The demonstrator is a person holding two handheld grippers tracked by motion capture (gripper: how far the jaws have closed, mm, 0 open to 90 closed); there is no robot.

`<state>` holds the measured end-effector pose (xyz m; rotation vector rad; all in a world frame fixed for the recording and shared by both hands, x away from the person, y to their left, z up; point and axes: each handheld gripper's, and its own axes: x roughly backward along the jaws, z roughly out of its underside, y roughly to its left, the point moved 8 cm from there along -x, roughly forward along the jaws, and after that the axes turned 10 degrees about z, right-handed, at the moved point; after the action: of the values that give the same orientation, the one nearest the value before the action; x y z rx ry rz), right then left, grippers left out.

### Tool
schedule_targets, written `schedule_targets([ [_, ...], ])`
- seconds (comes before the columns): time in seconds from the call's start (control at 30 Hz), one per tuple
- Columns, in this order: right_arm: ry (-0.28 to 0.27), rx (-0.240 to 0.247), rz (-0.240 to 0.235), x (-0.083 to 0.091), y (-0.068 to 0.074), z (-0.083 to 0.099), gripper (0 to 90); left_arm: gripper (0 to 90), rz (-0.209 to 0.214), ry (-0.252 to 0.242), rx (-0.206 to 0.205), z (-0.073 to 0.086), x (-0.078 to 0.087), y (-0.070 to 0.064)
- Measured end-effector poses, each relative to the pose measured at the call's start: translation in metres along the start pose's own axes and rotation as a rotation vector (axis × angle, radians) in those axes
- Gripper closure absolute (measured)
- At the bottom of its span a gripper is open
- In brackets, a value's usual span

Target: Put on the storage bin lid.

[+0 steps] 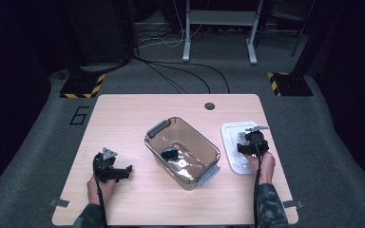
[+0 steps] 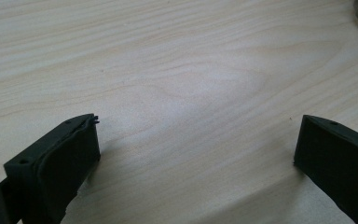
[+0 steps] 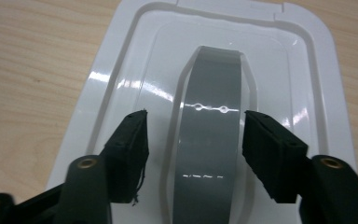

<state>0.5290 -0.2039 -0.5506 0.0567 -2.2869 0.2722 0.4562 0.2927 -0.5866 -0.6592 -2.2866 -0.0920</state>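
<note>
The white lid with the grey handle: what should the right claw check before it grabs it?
1. Right claw open: ok, its jaws stand apart.
2. Grey handle between the jaws: ok, one jaw on each side, gaps showing.
3. White lid lying flat on the table: ok.
4. Clear bin uncovered and ready for the lid: ok, a small dark thing lies inside.
5. Left claw out of the way: ok, open over bare wood, apart from the bin.
6. Claw low enough to grip the handle: cannot tell.
</note>
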Motion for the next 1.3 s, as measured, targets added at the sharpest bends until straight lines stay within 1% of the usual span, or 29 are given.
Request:
schedule_targets([
  [0.07, 0.011, -0.01, 0.007, 0.0, 0.0, -0.001, 47.1, 0.0, 0.0, 0.0, 0.0, 0.0, 0.0, 0.0],
  [0.13, 0.012, 0.003, 0.012, -0.002, 0.0, -0.001, 51.9, 0.0, 0.0, 0.0, 0.0, 0.0, 0.0, 0.0],
  [0.17, 0.019, -0.004, 0.02, -0.003, 0.001, -0.001, 53.5, 0.0, 0.0, 0.0, 0.0, 0.0, 0.0, 0.0],
  [0.23, 0.023, 0.0, 0.026, -0.004, 0.002, -0.001, 58.8, 0.0, 0.0, 0.0, 0.0, 0.0, 0.0, 0.0],
  [0.33, 0.028, 0.004, 0.038, -0.005, 0.001, 0.0, 64.5, 0.0, 0.0, 0.0, 0.0, 0.0, 0.0, 0.0],
  [0.43, 0.019, -0.002, 0.035, -0.005, 0.001, 0.0, 65.5, 0.0, 0.0, 0.0, 0.0, 0.0, 0.0, 0.0],
  [0.53, 0.02, 0.002, 0.03, -0.005, 0.003, 0.0, 66.6, 0.0, 0.0, 0.0, 0.0, 0.0, 0.0, 0.0],
  [0.6, 0.01, 0.009, 0.019, -0.005, 0.002, 0.0, 66.8, 0.0, 0.0, 0.0, 0.0, 0.0, 0.0, 0.0],
  [0.73, 0.005, 0.007, 0.011, -0.004, 0.002, 0.0, 66.9, 0.0, 0.0, 0.0, 0.0, 0.0, 0.0, 0.0],
  [0.8, 0.006, 0.013, 0.005, -0.002, 0.004, 0.002, 66.9, 0.0, 0.0, 0.0, 0.0, 0.0, 0.0, 0.0],
  [0.83, 0.005, 0.019, 0.001, -0.002, 0.003, 0.003, 66.9, 0.0, 0.0, 0.0, 0.0, 0.0, 0.0, 0.0],
  [0.93, 0.007, 0.016, 0.002, -0.001, 0.002, 0.004, 66.9, 0.0, 0.0, 0.0, 0.0, 0.0, 0.0, 0.0],
  [1.0, 0.0, 0.031, 0.0, -0.001, 0.0, 0.003, 66.9, 0.0, 0.001, 0.001, -0.001, 0.0, 0.0, 0.0],
  [1.07, 0.008, 0.022, 0.003, 0.001, -0.001, 0.003, 66.9, 0.0, 0.0, 0.0, -0.001, 0.0, 0.0, 0.0],
  [1.13, -0.001, 0.033, -0.002, 0.003, -0.003, 0.002, 66.9, 0.0, 0.001, 0.001, -0.001, 0.0, 0.0, 0.0],
  [1.3, 0.0, 0.024, -0.013, 0.008, -0.005, 0.002, 67.0, 0.0, 0.001, 0.0, -0.001, 0.0, 0.0, 0.0],
])
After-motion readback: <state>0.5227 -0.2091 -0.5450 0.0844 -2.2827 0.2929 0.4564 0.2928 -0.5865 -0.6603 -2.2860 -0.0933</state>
